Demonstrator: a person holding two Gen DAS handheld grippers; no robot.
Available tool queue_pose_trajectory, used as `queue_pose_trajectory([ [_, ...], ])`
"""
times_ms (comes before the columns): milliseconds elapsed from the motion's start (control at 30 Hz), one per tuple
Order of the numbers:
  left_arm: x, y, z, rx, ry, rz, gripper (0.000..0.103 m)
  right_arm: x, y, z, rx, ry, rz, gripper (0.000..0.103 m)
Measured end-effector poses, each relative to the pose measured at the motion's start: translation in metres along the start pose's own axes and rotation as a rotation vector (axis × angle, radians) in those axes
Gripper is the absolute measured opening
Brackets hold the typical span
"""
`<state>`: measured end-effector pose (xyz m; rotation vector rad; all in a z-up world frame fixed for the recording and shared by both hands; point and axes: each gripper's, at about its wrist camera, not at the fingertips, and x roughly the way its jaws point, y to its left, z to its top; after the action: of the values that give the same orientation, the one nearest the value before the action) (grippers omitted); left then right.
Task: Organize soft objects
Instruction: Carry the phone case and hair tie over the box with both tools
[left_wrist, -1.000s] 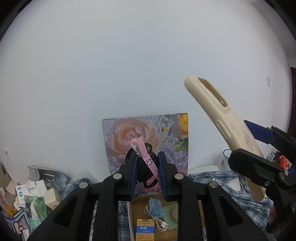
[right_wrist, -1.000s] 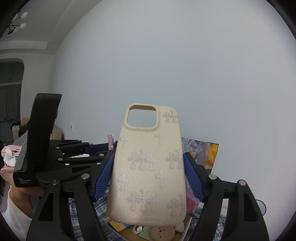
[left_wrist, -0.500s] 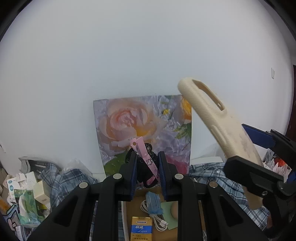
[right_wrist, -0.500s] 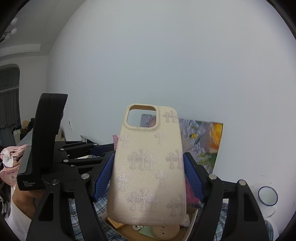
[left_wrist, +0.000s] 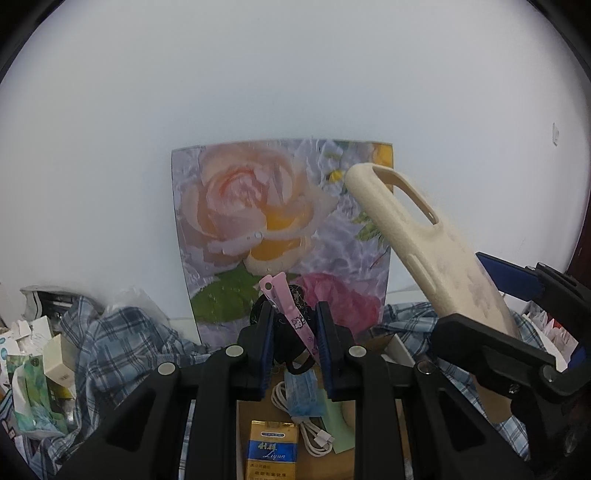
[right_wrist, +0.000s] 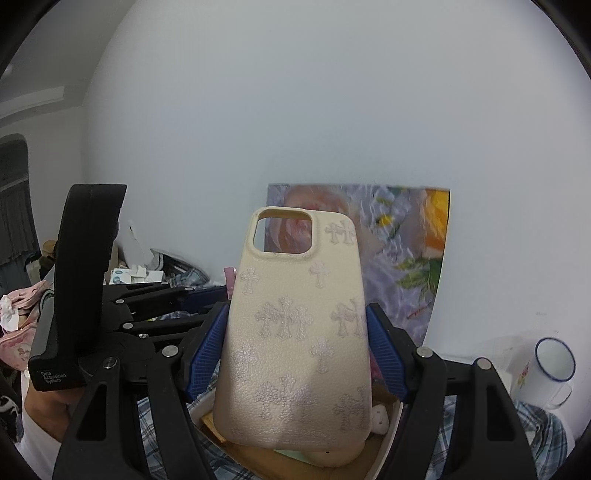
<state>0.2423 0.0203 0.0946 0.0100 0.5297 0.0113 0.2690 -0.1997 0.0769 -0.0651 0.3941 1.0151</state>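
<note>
left fingers: closed on a pink clip (left_wrist: 286, 309) and a black fabric piece (left_wrist: 284, 343), both pinched between the blue pads (left_wrist: 266, 343) of the left gripper (left_wrist: 294, 345); clip tip sticking up past the pads, tilted left.
right fingers: clamped on the two long edges of a cream phone case (right_wrist: 299, 328), blue pads (right_wrist: 205, 354) of the right gripper (right_wrist: 295, 354) pressing either side; case upright, camera cutout on top, raised cross pattern facing the lens.
case from the left view: same phone case (left_wrist: 424, 240) leaning up and to the left, held well clear of the surface, to the right of the left gripper.
below the grippers: open cardboard box (left_wrist: 393, 345) on a plaid cloth (left_wrist: 110, 343); inside, a blue face mask (left_wrist: 304, 393), a white cable (left_wrist: 314, 432), a yellow-and-blue pack (left_wrist: 272, 450), a pale green sheet (left_wrist: 338, 424).
backdrop: rose-print board (left_wrist: 280, 229) leaning on the white wall; enamel mug (right_wrist: 552, 365) off to the right.
just changed: over the last second both views tipped downward and nearer, rose board now far larger and higher in frame, box contents more exposed; grips unchanged on both sides.
meaning for task: looks like a joint descent toward the box, both soft items carried and not yet set down; release over the box likely next.
risk: flexible case may bow under the side squeeze; clip could slip if the pads ease early.
</note>
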Motion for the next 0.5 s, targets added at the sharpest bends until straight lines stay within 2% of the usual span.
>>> queue_pose_trajectory([
  [500,0.044,0.01,-0.025,-0.001,0.111,0.016,0.023,0.056,-0.022,-0.042,0.043,0.147,0.01,0.072],
])
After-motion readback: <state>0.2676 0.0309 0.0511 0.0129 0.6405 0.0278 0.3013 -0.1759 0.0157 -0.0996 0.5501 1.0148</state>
